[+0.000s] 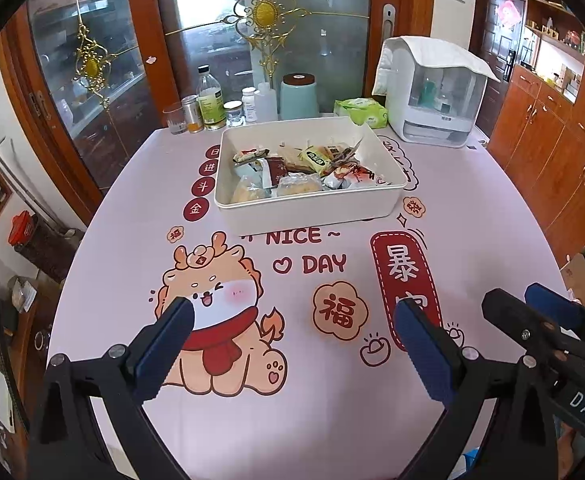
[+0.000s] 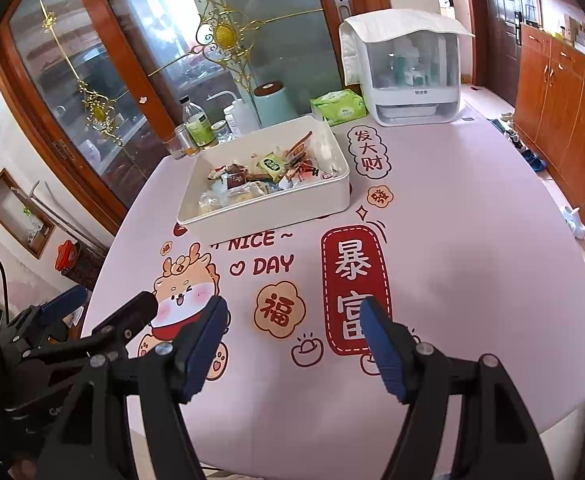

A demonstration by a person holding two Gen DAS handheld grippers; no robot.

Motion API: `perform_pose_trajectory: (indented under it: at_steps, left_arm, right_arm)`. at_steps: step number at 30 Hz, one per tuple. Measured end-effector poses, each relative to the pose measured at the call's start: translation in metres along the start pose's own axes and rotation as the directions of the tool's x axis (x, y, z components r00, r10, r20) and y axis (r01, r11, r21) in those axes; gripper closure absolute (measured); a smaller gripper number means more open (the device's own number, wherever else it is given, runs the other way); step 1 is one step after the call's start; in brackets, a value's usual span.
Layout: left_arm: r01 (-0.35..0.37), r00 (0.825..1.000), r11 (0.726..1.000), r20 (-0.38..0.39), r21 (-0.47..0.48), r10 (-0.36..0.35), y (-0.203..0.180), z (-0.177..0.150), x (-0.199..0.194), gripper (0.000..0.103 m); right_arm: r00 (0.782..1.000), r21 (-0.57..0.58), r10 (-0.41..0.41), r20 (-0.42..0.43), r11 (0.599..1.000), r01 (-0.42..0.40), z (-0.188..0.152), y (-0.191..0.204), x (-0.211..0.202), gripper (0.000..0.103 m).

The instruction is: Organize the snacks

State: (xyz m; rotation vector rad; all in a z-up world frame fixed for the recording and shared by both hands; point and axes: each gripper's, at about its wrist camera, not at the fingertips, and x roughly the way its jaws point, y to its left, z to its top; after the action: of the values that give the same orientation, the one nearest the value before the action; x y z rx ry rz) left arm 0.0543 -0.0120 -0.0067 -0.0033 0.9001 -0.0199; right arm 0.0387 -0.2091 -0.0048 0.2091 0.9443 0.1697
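Beyond both grippers' empty, spread jaws, bottles, tissue pack and dispenser flank the snack tray.

Right gripper with jaws apart and empty over the counter near edge, white bin of wrapped snacks toward the far edge, left gripper at the left edge

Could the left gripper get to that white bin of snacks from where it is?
Probably yes. The left gripper is open and holds nothing, and only bare tablecloth lies between it and the white bin, whose top is uncovered.
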Motion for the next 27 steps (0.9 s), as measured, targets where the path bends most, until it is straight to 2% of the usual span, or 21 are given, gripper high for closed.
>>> perform_pose_trajectory:
  at_steps: [27]
  left_arm:
    - [-0.016,0.999,1.000,0.030,-0.024,0.016,0.004,-0.011,-0.013,0.003]
  right_arm:
    - [1.000,-0.030,0.011,0.020,1.000,-0.010,-0.007,0.005,-0.014,0.033]
